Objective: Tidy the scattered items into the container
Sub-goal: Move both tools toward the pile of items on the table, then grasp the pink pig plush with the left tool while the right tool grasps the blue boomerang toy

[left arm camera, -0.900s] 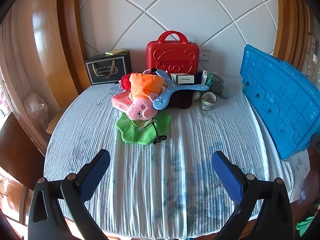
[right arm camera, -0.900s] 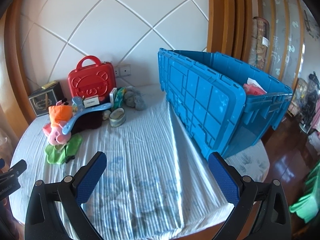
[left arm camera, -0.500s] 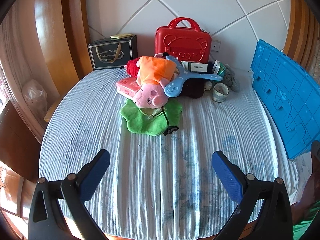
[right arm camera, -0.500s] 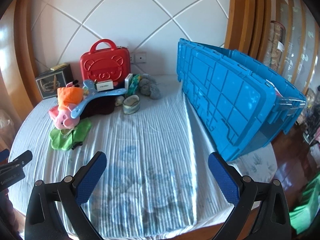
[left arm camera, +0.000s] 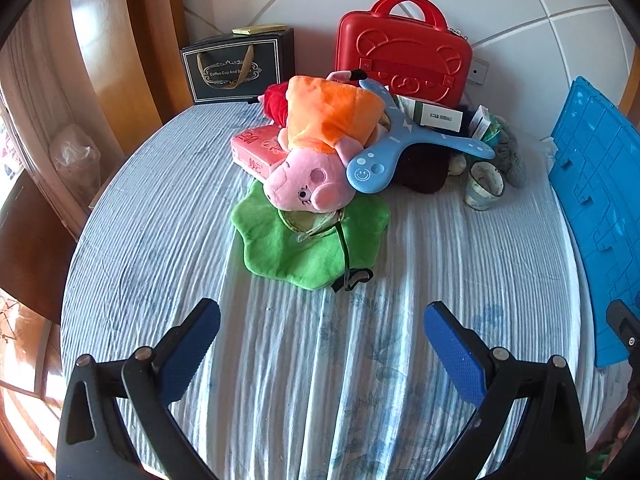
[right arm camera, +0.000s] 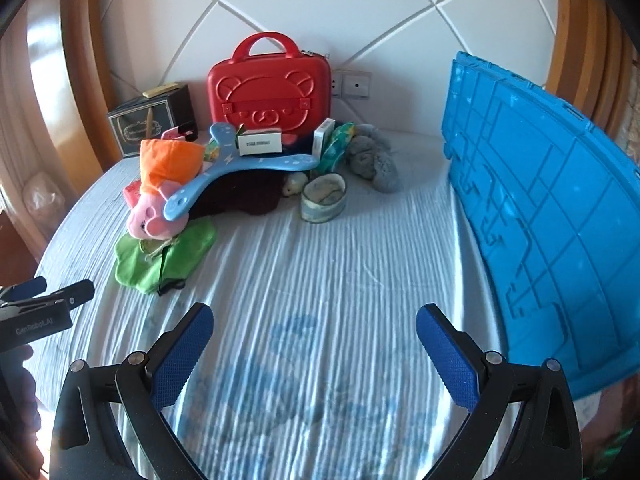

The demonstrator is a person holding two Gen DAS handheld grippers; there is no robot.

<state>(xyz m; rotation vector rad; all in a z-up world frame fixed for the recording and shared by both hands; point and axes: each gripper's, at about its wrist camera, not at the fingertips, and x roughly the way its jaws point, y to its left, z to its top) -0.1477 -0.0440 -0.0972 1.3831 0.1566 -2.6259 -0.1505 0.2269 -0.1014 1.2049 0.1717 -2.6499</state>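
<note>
a round table (left arm camera: 160, 240) under a ribbed pale-blue floral cloth (right arm camera: 320, 300) carries a heap of clutter toward 12 o'clock in the left wrist view: a green leaf-shaped cloth (left arm camera: 280, 248), a pink box (left arm camera: 256, 152), a dark brown plush (left arm camera: 424, 168) and a small cup (left arm camera: 484, 186). a red case (left arm camera: 404, 60) and a black gift box (left arm camera: 236, 68) stand at the far edge; a blue crate (left arm camera: 600, 200) sits at 3 o'clock.

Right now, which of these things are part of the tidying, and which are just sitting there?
For the job: pink pig plush, green leaf-shaped cloth, light-blue plastic boomerang, big blue plastic crate.
Just there: red bear-embossed suitcase, black gift box.
</note>
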